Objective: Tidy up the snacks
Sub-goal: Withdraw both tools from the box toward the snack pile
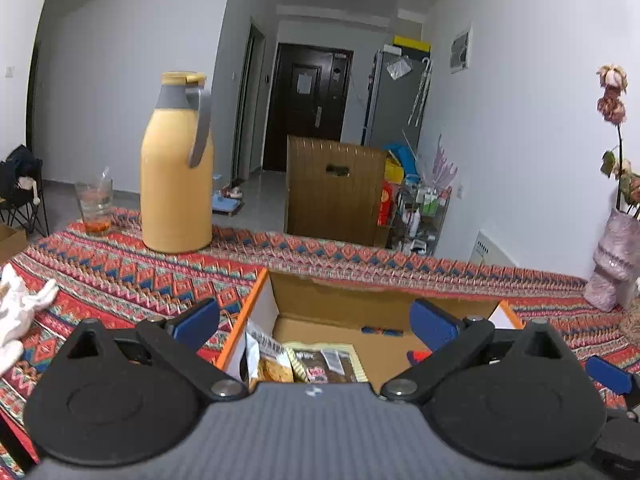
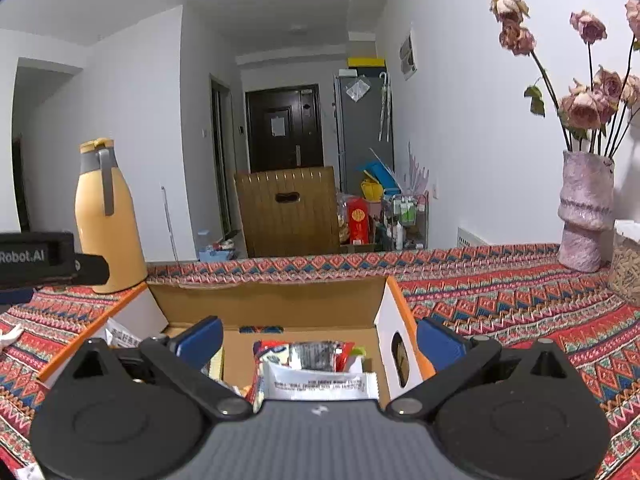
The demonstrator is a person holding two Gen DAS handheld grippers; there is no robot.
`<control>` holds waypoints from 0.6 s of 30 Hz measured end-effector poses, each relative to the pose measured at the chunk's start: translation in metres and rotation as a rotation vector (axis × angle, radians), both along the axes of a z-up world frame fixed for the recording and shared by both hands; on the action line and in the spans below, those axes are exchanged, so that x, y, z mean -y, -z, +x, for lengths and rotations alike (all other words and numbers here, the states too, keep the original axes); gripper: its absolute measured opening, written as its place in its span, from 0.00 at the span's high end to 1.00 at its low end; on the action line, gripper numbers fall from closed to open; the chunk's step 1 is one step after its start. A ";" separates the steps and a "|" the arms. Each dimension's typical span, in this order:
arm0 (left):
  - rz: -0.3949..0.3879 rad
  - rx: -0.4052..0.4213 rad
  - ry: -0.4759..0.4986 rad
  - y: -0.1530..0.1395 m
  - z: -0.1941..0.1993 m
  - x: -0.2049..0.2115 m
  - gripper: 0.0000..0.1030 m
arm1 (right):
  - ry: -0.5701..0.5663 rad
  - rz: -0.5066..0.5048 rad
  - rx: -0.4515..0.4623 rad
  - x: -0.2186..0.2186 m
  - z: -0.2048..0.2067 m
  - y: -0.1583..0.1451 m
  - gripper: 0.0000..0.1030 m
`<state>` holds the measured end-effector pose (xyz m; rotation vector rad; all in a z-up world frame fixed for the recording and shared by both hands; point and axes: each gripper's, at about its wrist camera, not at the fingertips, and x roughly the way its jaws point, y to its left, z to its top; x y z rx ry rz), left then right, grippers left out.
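Right wrist: 1 box (image 2: 264, 300); 1 thermos (image 2: 108, 220)

Only clear txt: "Robot.AI", white on the black device body (image 2: 34, 258) at left edge of right-wrist view. White snack packet (image 2: 320, 386) in the cardboard box (image 2: 384, 312) has printed lines, too small to read. Pkts (image 1: 312, 364) in left-wrist view have print, unreadable. Red box (image 2: 357, 220) on floor: gold emblem, illegible.

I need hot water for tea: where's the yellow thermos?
The yellow thermos stands upright on the patterned tablecloth, left of the cardboard box, beside a drinking glass; the right wrist view shows it far left too.
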<state>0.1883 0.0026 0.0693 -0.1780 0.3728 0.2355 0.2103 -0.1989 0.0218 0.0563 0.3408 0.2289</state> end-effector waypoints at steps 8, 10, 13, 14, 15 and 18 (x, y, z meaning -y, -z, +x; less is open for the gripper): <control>-0.001 0.034 0.042 -0.029 -0.027 0.001 0.00 | -0.036 -0.004 0.029 0.002 -0.022 -0.022 0.00; -0.004 0.023 0.054 -0.031 -0.034 0.000 0.00 | -0.051 -0.014 0.038 0.004 -0.032 -0.025 0.00; -0.009 0.012 0.068 -0.031 -0.046 -0.005 0.00 | -0.061 -0.029 0.048 0.007 -0.048 -0.029 0.00; -0.010 0.008 0.069 -0.031 -0.050 -0.007 0.00 | -0.064 -0.032 0.050 0.009 -0.055 -0.030 0.00; -0.009 0.005 0.071 -0.031 -0.055 -0.008 0.00 | -0.066 -0.034 0.052 0.011 -0.060 -0.030 0.00; -0.006 -0.005 0.080 -0.028 -0.070 -0.013 0.00 | -0.068 -0.038 0.052 0.016 -0.077 -0.030 0.00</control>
